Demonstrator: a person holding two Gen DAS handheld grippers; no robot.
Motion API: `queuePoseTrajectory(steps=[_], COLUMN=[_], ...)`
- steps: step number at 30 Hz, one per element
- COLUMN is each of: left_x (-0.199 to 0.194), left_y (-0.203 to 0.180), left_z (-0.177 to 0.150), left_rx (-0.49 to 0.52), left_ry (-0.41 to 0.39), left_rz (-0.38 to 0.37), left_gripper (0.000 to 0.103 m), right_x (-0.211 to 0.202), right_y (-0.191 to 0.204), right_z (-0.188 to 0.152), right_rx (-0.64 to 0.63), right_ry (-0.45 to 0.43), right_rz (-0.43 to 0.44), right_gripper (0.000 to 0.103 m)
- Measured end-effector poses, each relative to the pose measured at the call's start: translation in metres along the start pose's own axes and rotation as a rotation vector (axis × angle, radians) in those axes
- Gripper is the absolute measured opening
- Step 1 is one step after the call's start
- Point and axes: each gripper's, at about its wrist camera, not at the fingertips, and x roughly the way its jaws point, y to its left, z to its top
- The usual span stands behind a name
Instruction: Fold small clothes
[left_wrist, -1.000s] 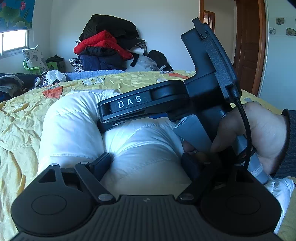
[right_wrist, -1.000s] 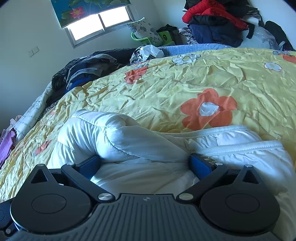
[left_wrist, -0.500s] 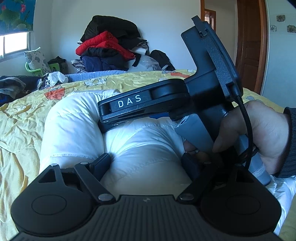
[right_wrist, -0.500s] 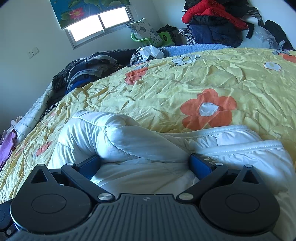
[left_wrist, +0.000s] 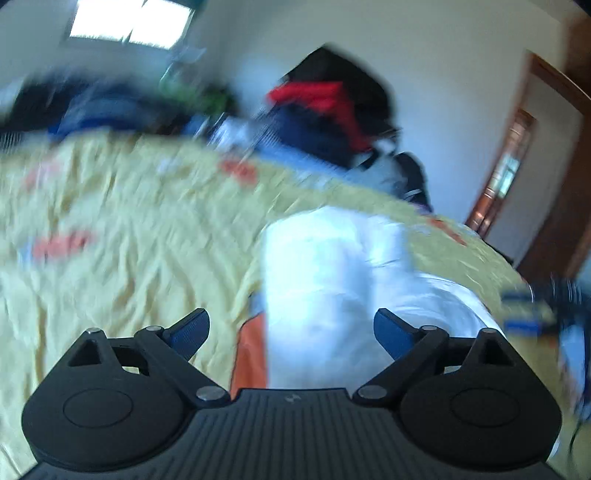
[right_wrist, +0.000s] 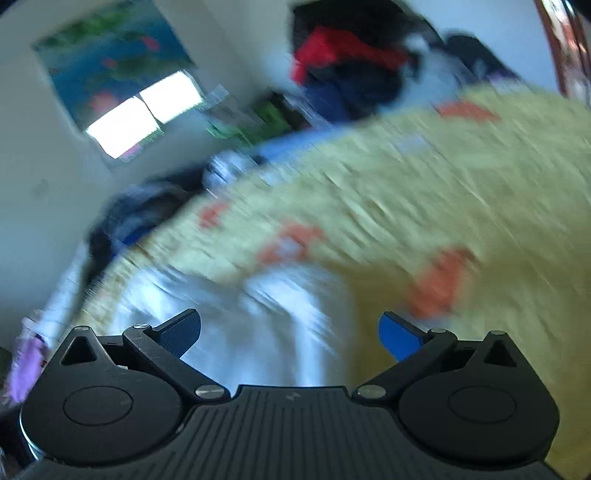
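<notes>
A white padded garment lies bunched on the yellow flowered bedspread. In the blurred left wrist view my left gripper hovers just short of it. Its jaws are opening, and the cloth shows in the gap between them without touching the blue pads. The right gripper is a dark blur at the right edge. The right wrist view is smeared too. There the right gripper stands open above the garment, whose white folds lie left of centre and touch neither pad.
A heap of red, black and navy clothes is stacked against the far wall. Dark clothing lies along the bed's far left under a bright window. A wooden door is at the right. Bedspread stretches beyond the garment.
Both grippers have let go of the white garment, opened wide and swung away with a roll. The right gripper, earlier lying across the left view, is now at its right edge.
</notes>
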Motion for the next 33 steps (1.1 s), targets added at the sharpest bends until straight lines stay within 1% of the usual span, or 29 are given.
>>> queuePoseTrajectory(steps=[2, 3, 4, 5, 6, 7, 8, 9, 10, 11, 12, 13, 14, 16, 18, 21, 22, 24, 25, 26, 27, 28, 29, 31, 33], left_x=[0.015, 0.023, 0.033, 0.042, 0.048, 0.056, 0.063, 0.066, 0.067, 0.066, 0.064, 0.061, 0.059, 0.052, 0.039, 0.018, 0.013, 0.016, 0.022, 0.027, 0.029, 0.029, 0.029, 0.020, 0.005], left_y=[0.005, 0.005, 0.006, 0.006, 0.008, 0.010, 0.014, 0.018, 0.020, 0.020, 0.020, 0.022, 0.024, 0.031, 0.039, 0.057, 0.062, 0.077, 0.083, 0.089, 0.092, 0.094, 0.093, 0.088, 0.085], left_z=[0.007, 0.011, 0.013, 0.015, 0.016, 0.017, 0.018, 0.018, 0.017, 0.019, 0.021, 0.021, 0.023, 0.032, 0.046, 0.066, 0.068, 0.068, 0.068, 0.066, 0.065, 0.062, 0.061, 0.055, 0.051], left_rx=[-0.068, -0.103, -0.143, -0.180, -0.200, -0.218, -0.240, -0.266, -0.274, -0.259, -0.242, -0.231, -0.225, -0.230, -0.219, -0.187, -0.174, -0.145, -0.147, -0.154, -0.163, -0.172, -0.175, -0.166, -0.177], left_ry=[0.067, 0.107, 0.150, 0.186, 0.199, 0.220, 0.245, 0.255, 0.261, 0.262, 0.258, 0.254, 0.252, 0.243, 0.207, 0.147, 0.133, 0.126, 0.131, 0.136, 0.133, 0.121, 0.108, 0.083, 0.052], left_rz=[-0.093, -0.147, -0.203, -0.232, -0.226, -0.219, -0.222, -0.221, -0.219, -0.215, -0.212, -0.214, -0.211, -0.189, -0.157, -0.107, -0.080, -0.005, 0.031, 0.051, 0.055, 0.059, 0.064, 0.072, 0.080], left_gripper=[0.096, 0.096, 0.096, 0.096, 0.096, 0.096, 0.094, 0.090, 0.078, 0.067, 0.061, 0.053, 0.048, 0.046, 0.046, 0.046, 0.046, 0.047, 0.050, 0.055, 0.058, 0.063, 0.067, 0.068, 0.068], right_x=[0.016, 0.024, 0.025, 0.030, 0.033, 0.038, 0.044, 0.050, 0.055, 0.058, 0.062, 0.066, 0.069, 0.075, 0.087, 0.109, 0.118, 0.138, 0.146, 0.153, 0.156, 0.158, 0.157, 0.147, 0.131], right_y=[-0.008, -0.010, -0.006, -0.003, 0.000, 0.003, 0.005, 0.005, 0.006, 0.009, 0.012, 0.014, 0.017, 0.028, 0.045, 0.083, 0.096, 0.114, 0.119, 0.122, 0.122, 0.120, 0.119, 0.110, 0.101], right_z=[-0.006, -0.008, -0.011, -0.011, -0.011, -0.012, -0.014, -0.017, -0.019, -0.022, -0.024, -0.025, -0.026, -0.025, -0.023, -0.018, -0.016, -0.015, -0.017, -0.019, -0.020, -0.021, -0.022, -0.024, -0.026], right_rx=[0.041, 0.061, 0.046, 0.039, 0.033, 0.030, 0.045, 0.069, 0.080, 0.080, 0.088, 0.120, 0.145, 0.166, 0.156, 0.106, 0.081, 0.049, 0.038, 0.044, 0.061, 0.086, 0.113, 0.164, 0.200], right_ry=[0.095, 0.129, 0.109, 0.127, 0.132, 0.144, 0.170, 0.182, 0.179, 0.184, 0.188, 0.197, 0.199, 0.207, 0.221, 0.229, 0.227, 0.233, 0.240, 0.243, 0.240, 0.238, 0.237, 0.225, 0.202], right_rz=[0.029, 0.057, 0.087, 0.110, 0.125, 0.146, 0.180, 0.205, 0.223, 0.233, 0.242, 0.255, 0.271, 0.302, 0.340, 0.397, 0.402, 0.395, 0.381, 0.376, 0.374, 0.364, 0.357, 0.359, 0.332], right_gripper=[0.101, 0.099, 0.102, 0.099, 0.096, 0.090, 0.069, 0.060, 0.057, 0.051, 0.047, 0.046, 0.046, 0.045, 0.043, 0.042, 0.042, 0.041, 0.041, 0.042, 0.045, 0.049, 0.057, 0.062, 0.071])
